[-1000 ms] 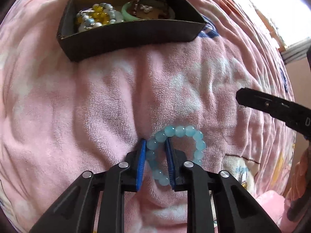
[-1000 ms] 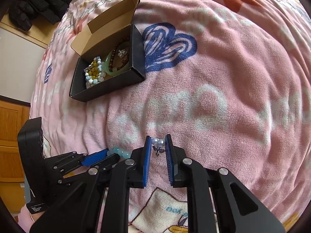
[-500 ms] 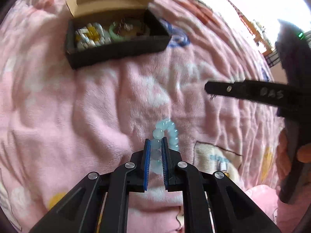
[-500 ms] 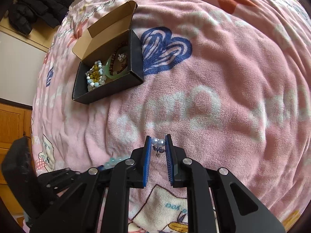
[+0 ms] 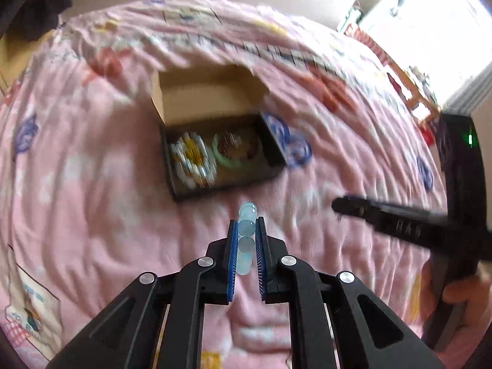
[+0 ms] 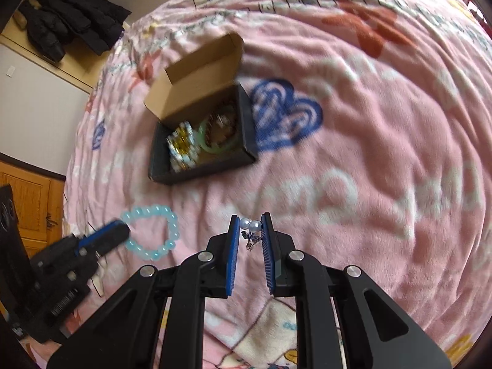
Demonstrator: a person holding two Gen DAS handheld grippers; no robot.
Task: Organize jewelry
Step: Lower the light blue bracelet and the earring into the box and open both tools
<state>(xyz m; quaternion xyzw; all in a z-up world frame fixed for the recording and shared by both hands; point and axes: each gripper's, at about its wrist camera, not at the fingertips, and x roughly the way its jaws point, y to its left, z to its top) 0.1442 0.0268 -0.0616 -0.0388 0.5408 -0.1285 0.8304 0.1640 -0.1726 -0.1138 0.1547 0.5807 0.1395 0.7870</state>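
A pink blanket [image 6: 353,160] is seen spread over the bed, with a black jacket [image 6: 70,21] lying off beyond its far edge. The open black box [image 5: 221,150] sits mid-blanket, cardboard lid flap tipped back; a yellow-and-white bead piece and a green bangle [image 6: 215,141] are already inside, detail lost to motion blur. Left tongs [image 5: 246,230] are nearly closed on the blue bracelet [image 6: 150,233], pinched at one side of the loop; in the right view the rest of the loop is seen hanging free above the blanket. A second ago the bracelet lay flat on the blanket with the left tongs only straddling it; since then it has been clamped and lifted, and the box has shifted from the top edge of the left view to the centre, so the left tongs have been raised and aimed at it. Right tongs [image 6: 249,230] are held narrowly open around the earring [image 6: 252,230], two pearl beads with a small dark charm hanging below, gripped between the blue pads; that grip is unchanged over the last second, though the box now sits closer to centre in the right view too. Judged: both pickups are done, transport to the box is under way, and release over the open compartment remains. Risk noted: the bracelet is held by only a bead or two and could swing or slip out of the grip.
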